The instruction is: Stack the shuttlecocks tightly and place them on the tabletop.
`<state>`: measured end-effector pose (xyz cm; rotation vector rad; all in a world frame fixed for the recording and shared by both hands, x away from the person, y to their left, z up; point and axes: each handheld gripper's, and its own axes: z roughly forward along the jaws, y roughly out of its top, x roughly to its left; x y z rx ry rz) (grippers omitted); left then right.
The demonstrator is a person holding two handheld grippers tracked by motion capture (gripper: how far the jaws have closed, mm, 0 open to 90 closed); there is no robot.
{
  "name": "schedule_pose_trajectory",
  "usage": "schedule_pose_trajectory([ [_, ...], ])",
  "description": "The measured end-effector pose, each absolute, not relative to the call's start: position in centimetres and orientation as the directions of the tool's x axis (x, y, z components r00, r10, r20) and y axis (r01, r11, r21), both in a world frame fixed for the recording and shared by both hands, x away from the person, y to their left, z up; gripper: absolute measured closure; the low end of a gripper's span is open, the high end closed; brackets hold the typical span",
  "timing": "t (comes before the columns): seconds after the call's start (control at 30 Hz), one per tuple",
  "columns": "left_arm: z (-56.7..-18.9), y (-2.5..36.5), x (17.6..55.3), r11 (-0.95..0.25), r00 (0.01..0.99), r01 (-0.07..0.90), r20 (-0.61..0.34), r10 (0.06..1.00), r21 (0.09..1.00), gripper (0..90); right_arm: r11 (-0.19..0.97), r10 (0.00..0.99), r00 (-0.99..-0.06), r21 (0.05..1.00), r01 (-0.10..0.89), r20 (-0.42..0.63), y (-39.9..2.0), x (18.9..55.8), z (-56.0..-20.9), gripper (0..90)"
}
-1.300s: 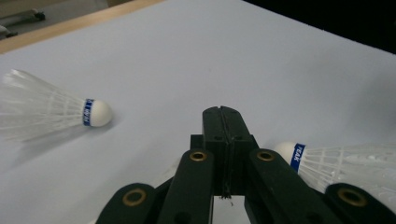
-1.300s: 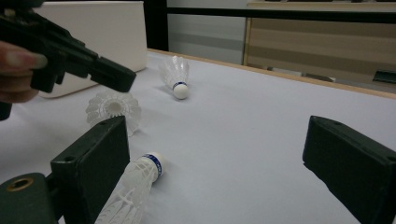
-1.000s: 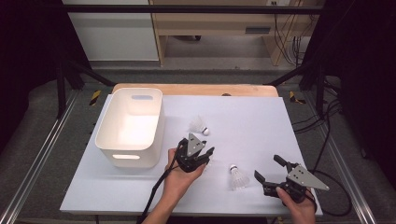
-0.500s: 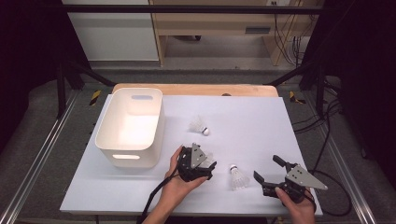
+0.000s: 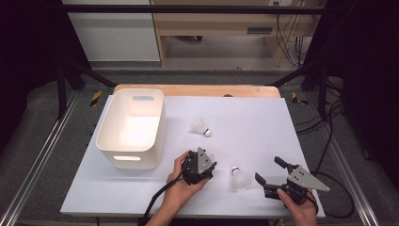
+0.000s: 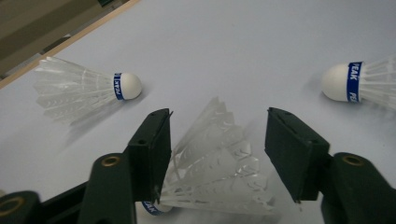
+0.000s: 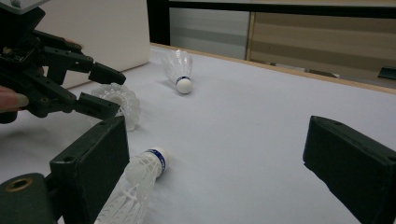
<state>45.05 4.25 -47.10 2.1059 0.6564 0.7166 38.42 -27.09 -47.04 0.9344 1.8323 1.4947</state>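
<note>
While we look across from the left, a white plastic bin [image 5: 131,127] with rounded corners and a slot handle stands on the pale, matte surface [image 5: 254,117]. Beyond its corner lies a feathered shuttlecock [image 5: 201,126] with a white cork head and a blue band. Our left tongs [image 5: 203,170] sit low over the sheet, just right of the bin, and their jaws have just been closing. In the left gripper view a second shuttlecock [image 6: 219,163] lies between them on its side, its translucent feather skirt fanned out; the left jaw touches the feathers, the right jaw stands just clear of them. A third shuttlecock [image 5: 239,178] rests between the two tongs, cork pointing away from us. Our right tongs [image 5: 270,170] are spread wide and hold nothing.
</note>
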Motion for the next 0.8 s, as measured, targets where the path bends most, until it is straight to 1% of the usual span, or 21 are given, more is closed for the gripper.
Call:
schedule_pose_trajectory([
  [0.07,-47.0,4.5,45.4,-0.525,0.685,0.221,0.253,0.683,0.822,53.3,0.124,0.815,-0.579,0.980,0.155,-0.012,-27.1,38.4,-47.0,7.4],
  [0.1,-47.0,4.5,45.4,-0.525,0.685,0.221,0.253,0.683,0.822,57.2,0.124,0.815,-0.579,0.980,0.155,-0.012,-27.1,38.4,-47.0,7.4],
  [0.13,-46.9,4.5,45.5,-0.520,0.685,0.213,0.253,0.684,0.827,63.0,0.125,0.814,-0.581,0.981,0.152,-0.014,-27.1,38.4,-47.0,7.4],
  [0.23,-46.8,4.6,45.7,-0.514,0.681,0.213,0.251,0.688,0.831,73.2,0.122,0.813,-0.582,0.981,0.154,-0.010,-27.1,38.4,-47.0,7.4],
  [0.3,-46.7,4.6,45.7,-0.510,0.679,0.216,0.247,0.691,0.832,74.6,0.123,0.814,-0.580,0.980,0.155,-0.010,-27.1,38.4,-47.0,7.4],
  [0.37,-46.6,4.7,45.9,-0.505,0.671,0.216,0.249,0.699,0.835,79.0,0.123,0.814,-0.580,0.980,0.155,-0.011,-27.0,38.4,-47.0,7.4],
  [0.4,-46.5,4.8,45.9,-0.499,0.658,0.214,0.254,0.709,0.840,84.2,0.123,0.814,-0.580,0.980,0.155,-0.010,-27.1,38.4,-47.0,7.4],
  [0.43,-46.4,5.0,46.1,-0.488,0.629,0.214,0.263,0.732,0.847,85.9,0.122,0.813,-0.582,0.981,0.153,-0.011,-27.1,38.4,-47.0,7.4],
  [0.47,-46.4,5.0,46.1,-0.488,0.629,0.214,0.263,0.732,0.847,87.7,0.122,0.813,-0.582,0.981,0.153,-0.011,-27.1,38.4,-47.0,7.4],
  [0.5,-46.2,5.4,46.3,-0.481,0.598,0.217,0.273,0.753,0.849,89.1,0.122,0.813,-0.582,0.981,0.154,-0.010,-27.1,38.4,-47.0,7.3],
  [0.57,-46.1,5.6,46.5,-0.471,0.584,0.222,0.270,0.765,0.854,89.5,0.122,0.813,-0.582,0.981,0.154,-0.010,-27.1,38.4,-47.0,7.2],
  [0.6,-45.9,5.9,46.7,-0.462,0.557,0.235,0.271,0.785,0.855,89.6,0.122,0.813,-0.582,0.981,0.154,-0.010,-27.1,38.4,-47.0,7.2],
  [0.63,-45.9,5.9,46.7,-0.462,0.557,0.235,0.271,0.785,0.855,89.6,0.122,0.813,-0.582,0.981,0.154,-0.010,-27.1,38.4,-47.0,7.2],
  [0.73,-45.4,6.4,47.1,-0.459,0.516,0.244,0.286,0.807,0.854,89.7,0.123,0.812,-0.583,0.981,0.153,-0.011,-27.1,38.4,-47.0,7.2],
  [0.77,-45.0,6.7,47.3,-0.453,0.486,0.243,0.296,0.822,0.858,89.7,0.121,0.813,-0.583,0.981,0.153,-0.010,-27.1,38.4,-47.0,7.1],
  [0.8,-45.0,6.7,47.3,-0.453,0.486,0.243,0.296,0.822,0.858,89.6,0.121,0.813,-0.583,0.981,0.153,-0.010,-27.1,38.4,-47.0,7.1],
])
